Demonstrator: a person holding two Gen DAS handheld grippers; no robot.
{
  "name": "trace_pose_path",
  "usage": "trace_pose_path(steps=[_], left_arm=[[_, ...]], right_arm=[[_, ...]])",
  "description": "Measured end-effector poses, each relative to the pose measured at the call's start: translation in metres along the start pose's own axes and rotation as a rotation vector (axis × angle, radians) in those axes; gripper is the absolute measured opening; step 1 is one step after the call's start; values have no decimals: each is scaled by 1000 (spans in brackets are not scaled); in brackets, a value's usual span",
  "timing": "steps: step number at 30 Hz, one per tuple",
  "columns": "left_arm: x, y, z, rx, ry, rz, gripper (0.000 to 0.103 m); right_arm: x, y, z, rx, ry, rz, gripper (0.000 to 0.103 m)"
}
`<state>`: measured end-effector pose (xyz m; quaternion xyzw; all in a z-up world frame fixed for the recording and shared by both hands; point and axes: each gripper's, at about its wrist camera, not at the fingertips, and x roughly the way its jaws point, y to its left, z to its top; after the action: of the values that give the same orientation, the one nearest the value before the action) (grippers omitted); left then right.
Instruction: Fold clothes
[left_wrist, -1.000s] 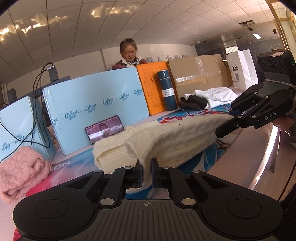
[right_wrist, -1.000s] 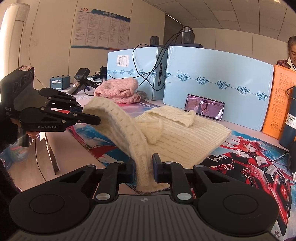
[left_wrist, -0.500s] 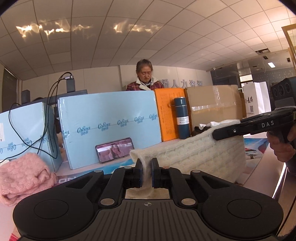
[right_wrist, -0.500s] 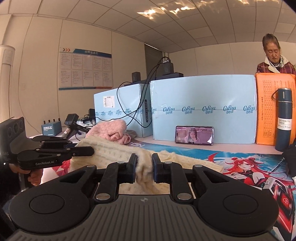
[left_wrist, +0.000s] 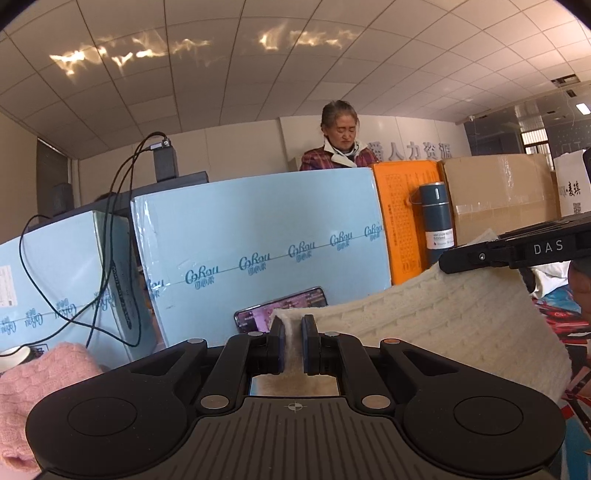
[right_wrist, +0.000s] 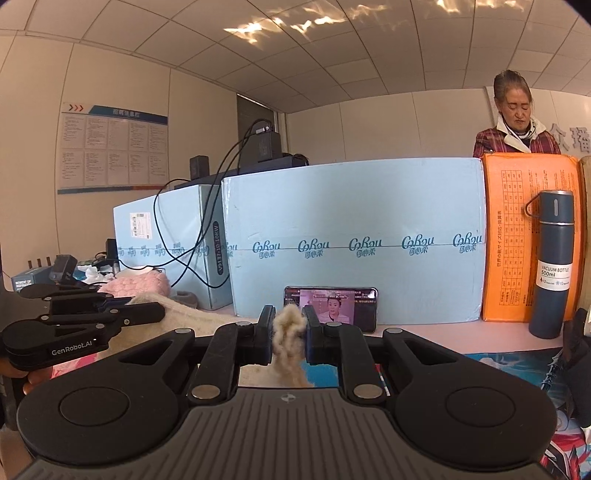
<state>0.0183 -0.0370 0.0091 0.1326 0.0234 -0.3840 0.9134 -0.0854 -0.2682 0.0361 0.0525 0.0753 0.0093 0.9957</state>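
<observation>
The left gripper (left_wrist: 292, 345) pinched one edge of the cream sweater (left_wrist: 461, 325), and the right gripper (right_wrist: 289, 338) pinched another, the knit stretched between them. Beyond stood a phone (right_wrist: 332, 307) against blue boxes (right_wrist: 351, 236), close behind.

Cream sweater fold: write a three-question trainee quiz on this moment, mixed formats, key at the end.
1. True or false: the left gripper is shut on the cream sweater.
2. Multiple choice: in the right wrist view, what stands directly behind the right gripper? A) a phone showing video B) a vacuum bottle C) a pink knit
3. Fill in: the phone leans against a light ____ box.

Key: 1 true; 2 A; 3 blue.
</observation>
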Motion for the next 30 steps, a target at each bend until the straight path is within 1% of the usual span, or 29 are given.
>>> trace_pose_path(steps=[1, 4, 8, 11, 12, 13, 15, 16, 17, 18, 20, 21, 22, 23, 24, 27, 29, 30], left_arm=[[8, -1, 1, 14, 13, -2, 8], [42, -3, -1, 39, 83, -17, 8], [78, -8, -13, 61, 186, -35, 8], [93, -18, -26, 117, 254, -27, 12], [96, -22, -29, 139, 272, -17, 15], [98, -25, -30, 163, 284, -8, 15], [95, -26, -30, 175, 271, 7, 19], [93, -25, -30, 170, 265, 14, 24], [91, -19, -27, 145, 262, 18, 25], [86, -13, -23, 110, 263, 25, 28], [68, -3, -18, 55, 243, 49, 40], [56, 0, -17, 36, 227, 66, 65], [44, 3, -15, 17, 211, 82, 89], [32, 6, -14, -2, 195, 99, 97], [19, 5, -17, -11, 185, 106, 101], [-7, 1, -29, -36, 236, 80, 101], [-11, -3, -36, -36, 283, 66, 102], [-8, -4, -39, -32, 308, 76, 102]], right_arm=[[8, -4, 0, 8, 15, -17, 14], [30, -15, -4, 27, 68, -64, 14], [53, -26, -17, 49, 152, -123, 14], [66, -29, -28, 39, 213, -151, 14], [69, -30, -31, 33, 230, -163, 15], [70, -29, -34, 25, 243, -176, 16], [68, -29, -36, 21, 242, -191, 18], [66, -29, -36, 21, 237, -197, 20], [64, -29, -35, 20, 230, -212, 32], [60, -29, -34, 19, 220, -236, 48], [49, -30, -31, 29, 190, -269, 54], [43, -31, -28, 46, 175, -275, 59], [35, -33, -25, 70, 161, -273, 63], [26, -32, -24, 89, 154, -260, 70], [19, -30, -24, 102, 152, -241, 75], [1, -15, -30, 88, 176, -153, 87], [-1, -2, -35, 39, 224, -118, 89], [2, 4, -38, 4, 253, -130, 90]])
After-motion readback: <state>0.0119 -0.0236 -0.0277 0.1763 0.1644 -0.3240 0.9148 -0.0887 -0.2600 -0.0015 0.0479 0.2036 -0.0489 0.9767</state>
